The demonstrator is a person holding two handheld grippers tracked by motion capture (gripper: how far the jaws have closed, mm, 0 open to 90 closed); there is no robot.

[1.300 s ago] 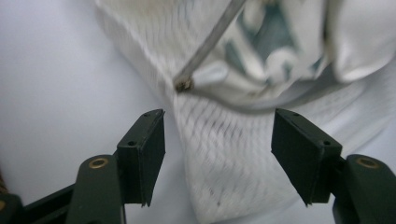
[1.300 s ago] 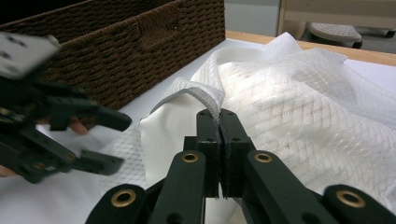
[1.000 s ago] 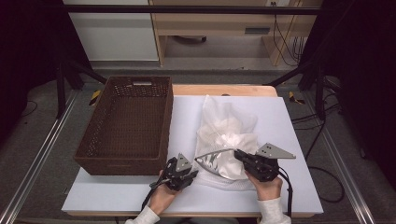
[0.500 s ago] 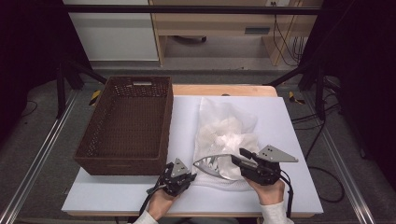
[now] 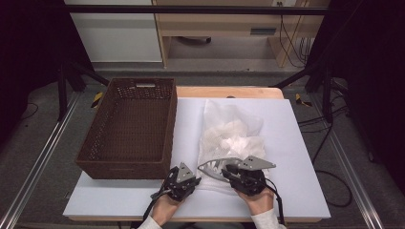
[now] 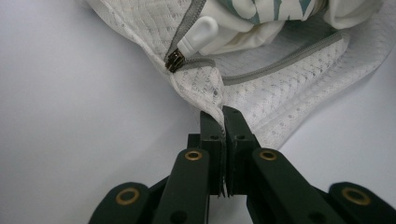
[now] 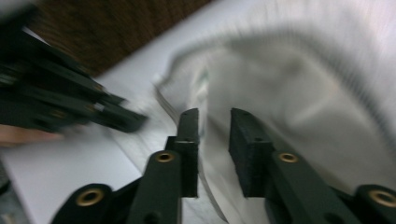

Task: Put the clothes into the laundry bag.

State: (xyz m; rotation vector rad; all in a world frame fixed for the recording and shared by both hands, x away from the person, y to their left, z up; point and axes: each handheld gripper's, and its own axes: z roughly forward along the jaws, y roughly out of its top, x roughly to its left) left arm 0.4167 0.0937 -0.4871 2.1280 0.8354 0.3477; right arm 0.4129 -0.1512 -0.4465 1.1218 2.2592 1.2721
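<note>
My left gripper has black jaws with brass rivets; my right gripper carries a grey triangular plate; sleeves look white.

Both hands reached in from the near edge. The left gripper was clamped tight; the right gripper, its fingers slightly apart, had just been closing.

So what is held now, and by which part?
The left gripper pinches the mesh bag at its corner beside the zipper. The right gripper holds nothing.

Brown wicker basket, empty, on left half of desk; wooden shelf unit behind desk; cables at rear right.
</note>
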